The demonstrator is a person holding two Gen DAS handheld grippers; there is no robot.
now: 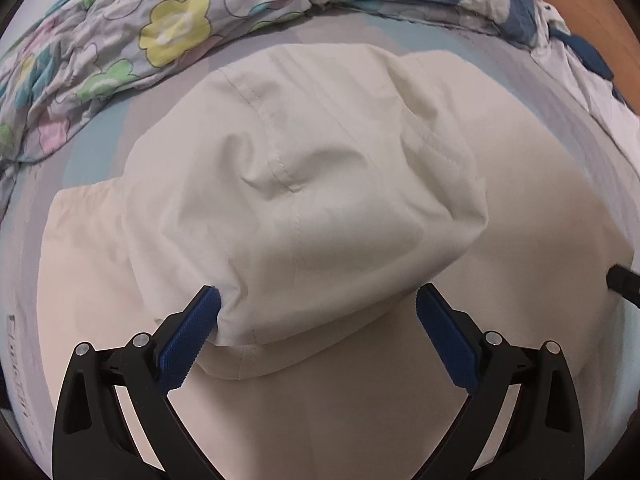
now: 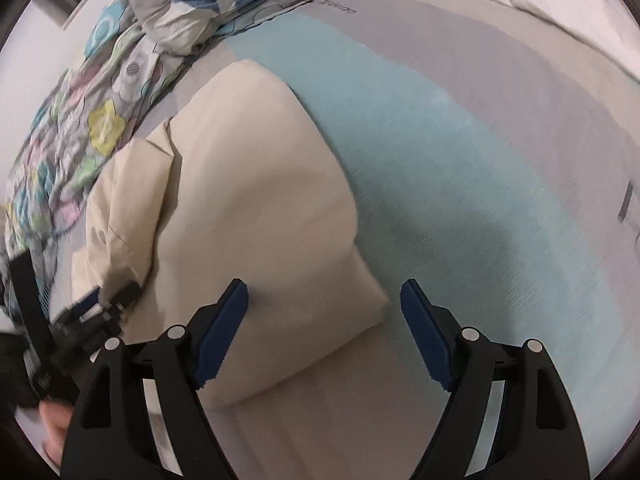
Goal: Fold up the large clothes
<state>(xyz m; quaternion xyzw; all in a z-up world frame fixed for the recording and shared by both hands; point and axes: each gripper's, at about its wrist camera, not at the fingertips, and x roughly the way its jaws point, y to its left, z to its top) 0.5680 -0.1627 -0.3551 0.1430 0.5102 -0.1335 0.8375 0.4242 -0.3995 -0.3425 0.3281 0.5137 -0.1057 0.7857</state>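
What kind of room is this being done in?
Most likely a bedroom, with the work done on a bed. The cream garment lies on a striped grey and blue sheet, a rumpled flower-print quilt is bunched at the far edge, and white bedding sits beyond.

Print on the bed sheet [image 2: 332, 7] is perhaps a brand; too blurred to read.

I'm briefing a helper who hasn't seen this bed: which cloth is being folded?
On the striped grey and teal bedsheet, below the flowered quilt, lies the cream garment. Alone in being plain and unpatterned, it is partly folded over itself, between both open grippers.
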